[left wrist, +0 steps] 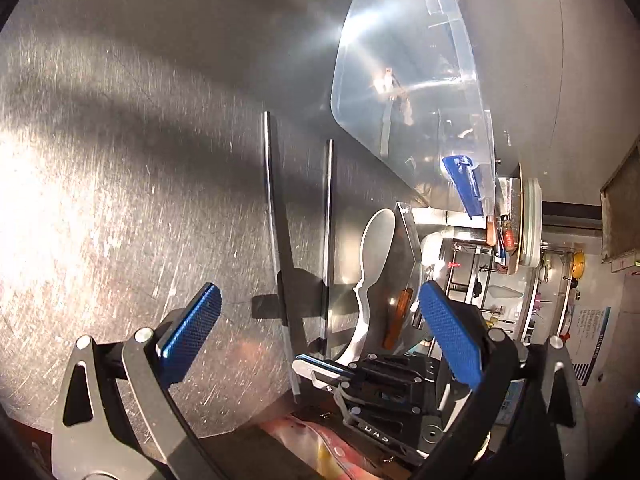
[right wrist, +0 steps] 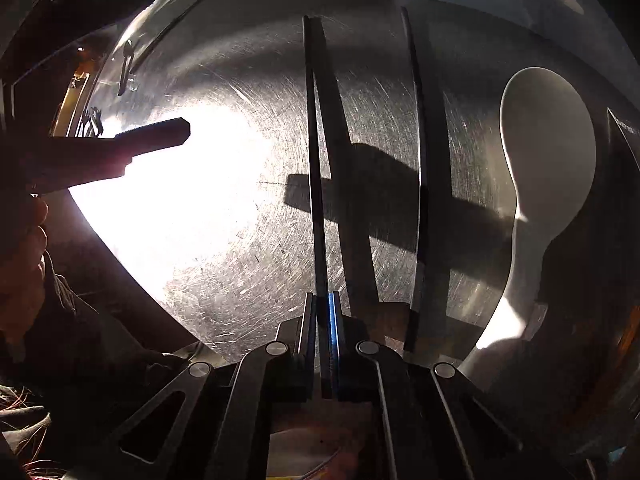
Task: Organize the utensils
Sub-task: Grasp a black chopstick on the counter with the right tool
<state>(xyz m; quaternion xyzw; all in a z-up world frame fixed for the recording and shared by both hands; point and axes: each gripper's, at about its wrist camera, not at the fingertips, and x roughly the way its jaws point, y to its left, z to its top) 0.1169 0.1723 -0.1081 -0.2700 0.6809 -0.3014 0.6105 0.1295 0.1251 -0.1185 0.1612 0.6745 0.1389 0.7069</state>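
Two thin chopsticks lie on the steel table: one [left wrist: 276,216] [right wrist: 314,168] and a second [left wrist: 329,208] [right wrist: 420,184] beside it. A white spoon [left wrist: 374,252] [right wrist: 548,148] lies to their right. My right gripper [right wrist: 322,344] is shut on the near end of the first chopstick; it shows in the left wrist view [left wrist: 384,388]. My left gripper [left wrist: 320,336] is open and empty, its blue pads [left wrist: 192,332] straddling the chopsticks above the table.
A clear plastic container [left wrist: 412,80] stands at the back right on the scratched steel table [left wrist: 120,200]. Shelving and clutter lie beyond the table's right edge. Strong glare covers the table's left part.
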